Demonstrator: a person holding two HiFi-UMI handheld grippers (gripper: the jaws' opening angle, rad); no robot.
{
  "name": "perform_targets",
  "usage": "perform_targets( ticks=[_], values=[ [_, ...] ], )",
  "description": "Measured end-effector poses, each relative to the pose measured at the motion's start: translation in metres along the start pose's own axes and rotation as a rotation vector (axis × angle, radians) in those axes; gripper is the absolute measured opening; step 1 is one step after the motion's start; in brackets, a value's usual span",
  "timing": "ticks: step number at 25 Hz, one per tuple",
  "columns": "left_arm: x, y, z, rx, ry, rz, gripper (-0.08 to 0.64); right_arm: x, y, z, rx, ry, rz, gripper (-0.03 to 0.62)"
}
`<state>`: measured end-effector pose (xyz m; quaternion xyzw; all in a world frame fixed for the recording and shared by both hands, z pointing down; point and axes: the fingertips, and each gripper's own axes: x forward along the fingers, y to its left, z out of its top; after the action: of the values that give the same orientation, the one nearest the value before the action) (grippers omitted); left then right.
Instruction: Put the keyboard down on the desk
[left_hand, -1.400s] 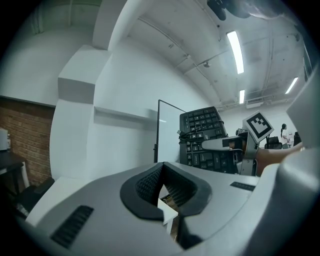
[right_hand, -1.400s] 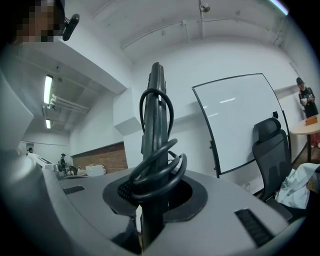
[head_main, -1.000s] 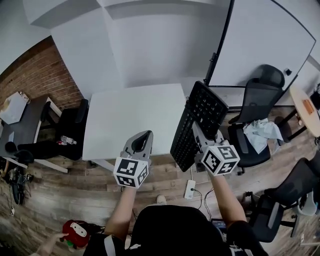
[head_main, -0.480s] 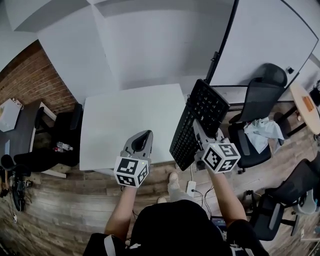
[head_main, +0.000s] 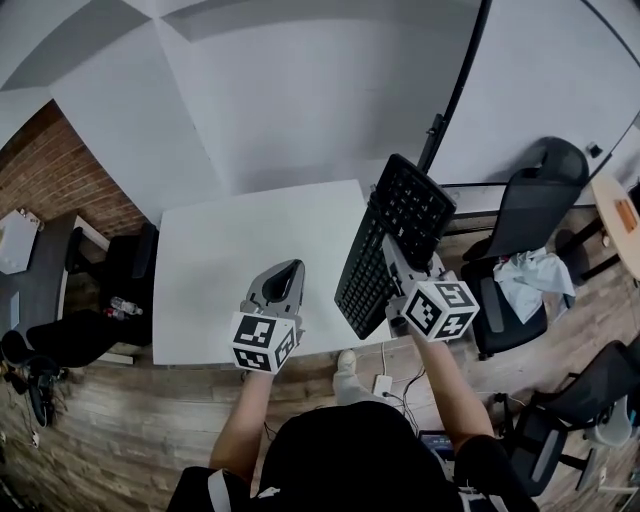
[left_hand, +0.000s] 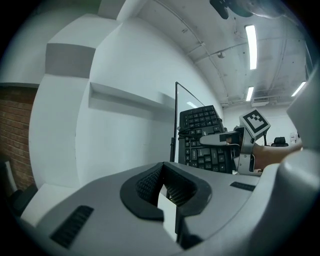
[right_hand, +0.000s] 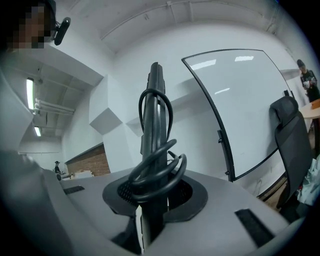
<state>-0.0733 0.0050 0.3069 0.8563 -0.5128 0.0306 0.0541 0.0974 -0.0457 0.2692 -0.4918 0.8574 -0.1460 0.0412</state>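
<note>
A black keyboard (head_main: 392, 243) hangs tilted above the right edge of the white desk (head_main: 250, 260), key side turned toward the left. My right gripper (head_main: 393, 262) is shut on its near long edge. In the right gripper view the keyboard (right_hand: 154, 140) stands edge-on between the jaws, with its black cable (right_hand: 159, 175) coiled round it. My left gripper (head_main: 286, 283) is shut and holds nothing, hovering over the desk's near edge. The left gripper view shows the keyboard (left_hand: 204, 142) off to the right, in front of the closed left gripper (left_hand: 164, 192).
A glass whiteboard (head_main: 540, 90) on a black stand sits behind the desk at right. Black office chairs (head_main: 520, 230) stand to the right, one with a crumpled cloth (head_main: 530, 275). A power strip (head_main: 381, 385) lies on the wood floor. A brick wall (head_main: 45, 180) and another chair (head_main: 125, 265) are at left.
The view has shifted forward, so the desk now lies closer under both grippers. The keyboard stays gripped in the right gripper at about the same tilt. The left gripper stays shut.
</note>
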Motion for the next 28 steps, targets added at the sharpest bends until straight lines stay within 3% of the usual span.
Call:
perform_targets(
  ticks=[18, 28],
  values=[
    [0.115, 0.019, 0.005, 0.043, 0.068, 0.043, 0.012, 0.101, -0.094, 0.019, 0.112, 0.023, 0.034, 0.109],
    [0.147, 0.041, -0.014, 0.037, 0.110, 0.048, 0.014, 0.147, -0.126, -0.003, 0.293, 0.062, 0.005, 0.110]
  ],
)
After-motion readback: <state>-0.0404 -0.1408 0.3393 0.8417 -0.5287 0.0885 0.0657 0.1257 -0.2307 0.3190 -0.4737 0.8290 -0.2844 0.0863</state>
